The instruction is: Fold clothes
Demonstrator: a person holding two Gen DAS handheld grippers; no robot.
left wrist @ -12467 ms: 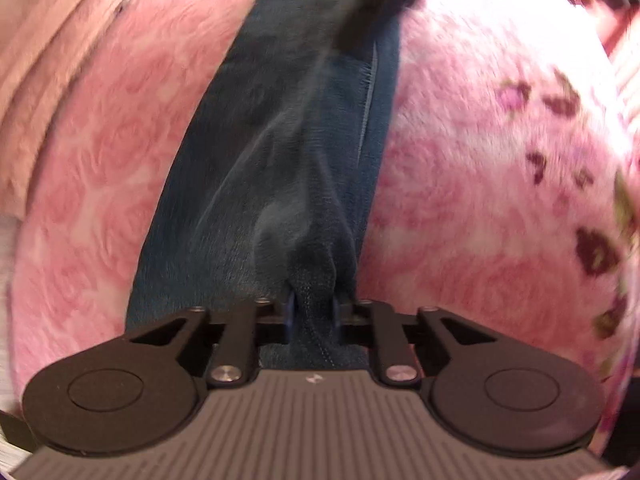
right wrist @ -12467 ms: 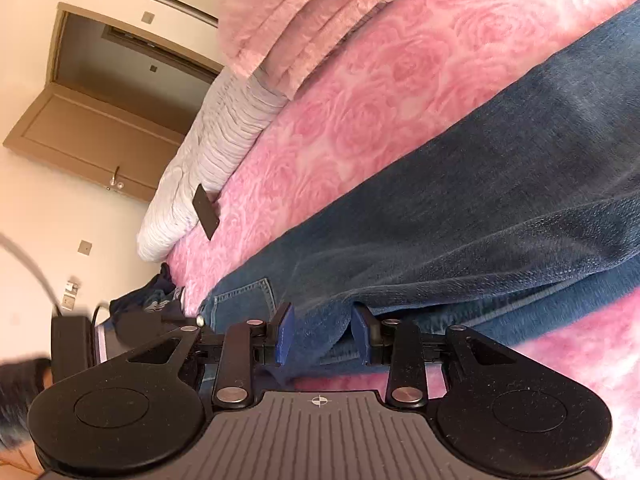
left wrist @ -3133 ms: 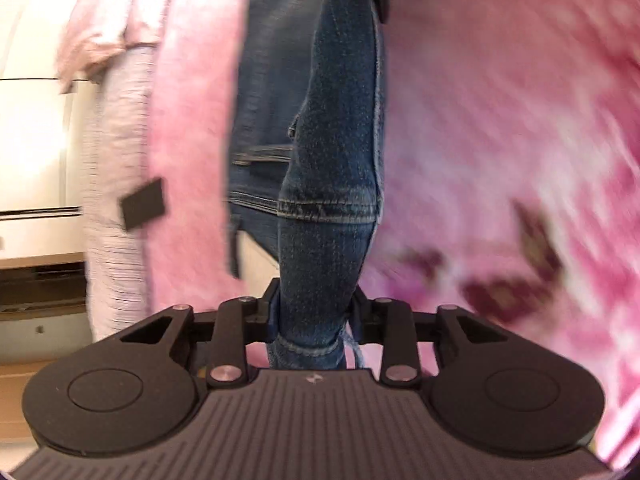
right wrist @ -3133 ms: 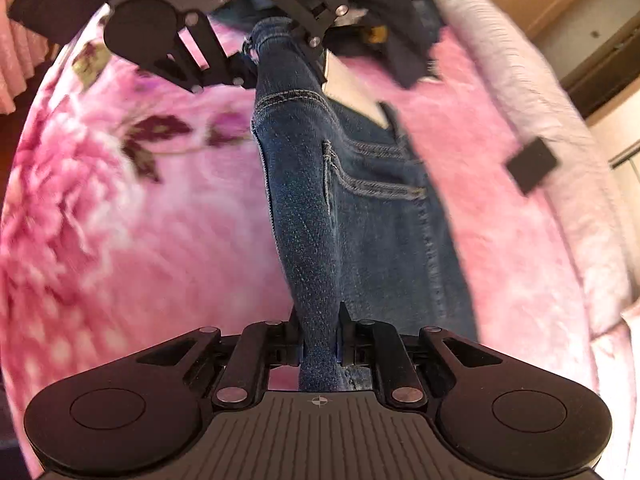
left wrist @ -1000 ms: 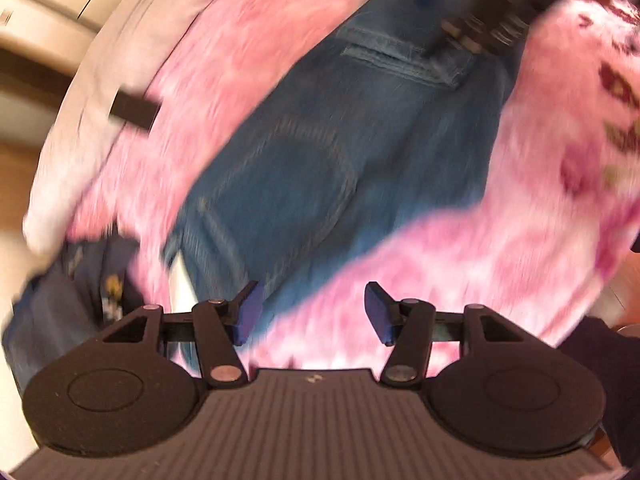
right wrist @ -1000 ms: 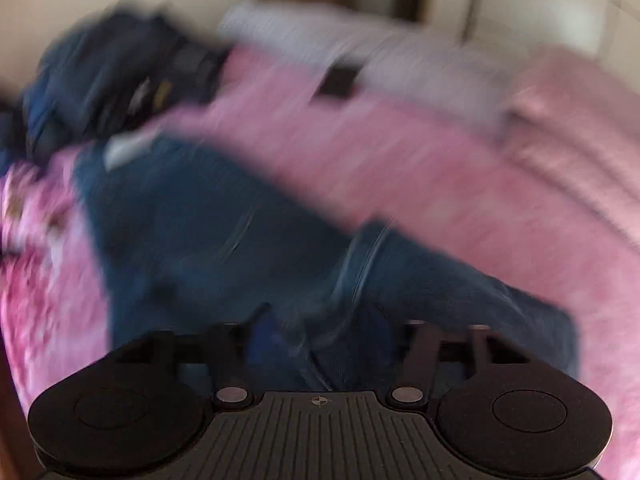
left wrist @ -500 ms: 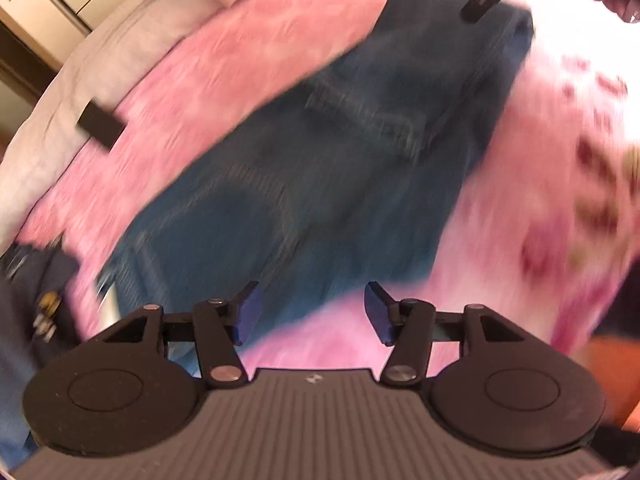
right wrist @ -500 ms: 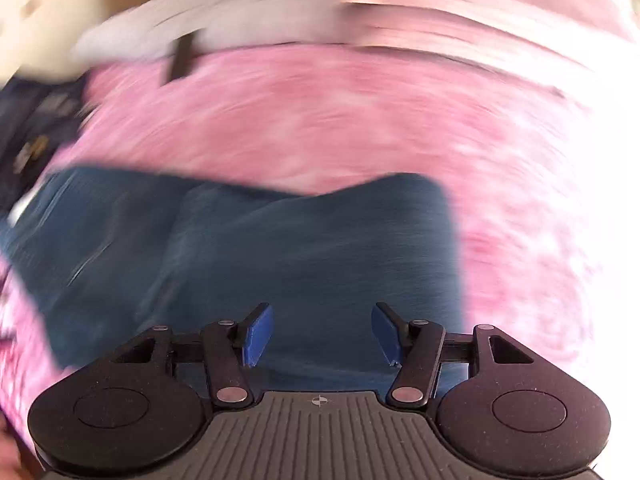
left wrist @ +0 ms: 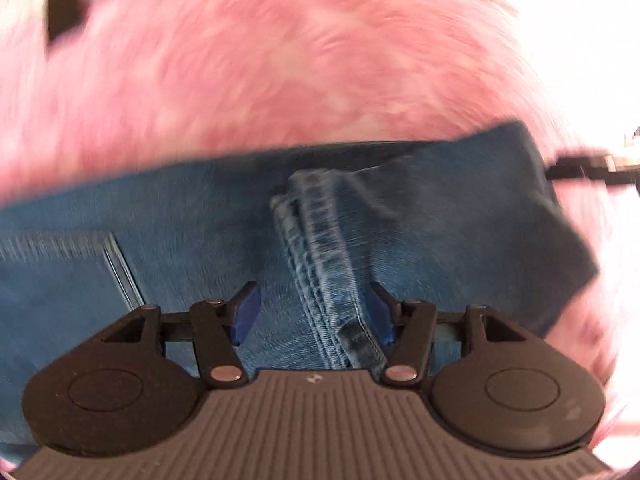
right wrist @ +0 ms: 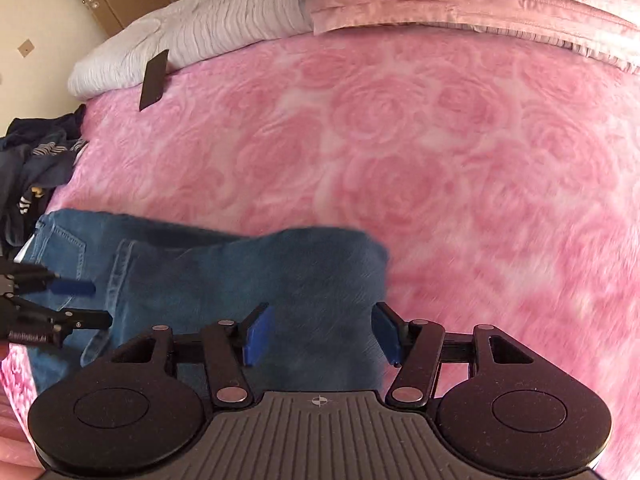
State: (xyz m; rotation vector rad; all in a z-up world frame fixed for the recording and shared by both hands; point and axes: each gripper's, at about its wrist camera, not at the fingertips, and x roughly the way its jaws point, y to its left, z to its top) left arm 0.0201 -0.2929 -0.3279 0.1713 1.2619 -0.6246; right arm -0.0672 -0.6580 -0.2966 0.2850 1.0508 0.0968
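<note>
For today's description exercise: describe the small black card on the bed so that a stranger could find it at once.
Start at the pink rose-patterned blanket covering the bed. At its far edge lies a white ribbed pillow; the black card sits where the two meet. It is the only flat, dark rectangle there.

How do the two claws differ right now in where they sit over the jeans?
The left claw straddles the raised hem seam in mid-fold; the right claw sits over smooth denim at the jeans' folded edge, its right finger above pink blanket. The left view is blurred, the right mostly sharp. Both are open and hold nothing.
</note>
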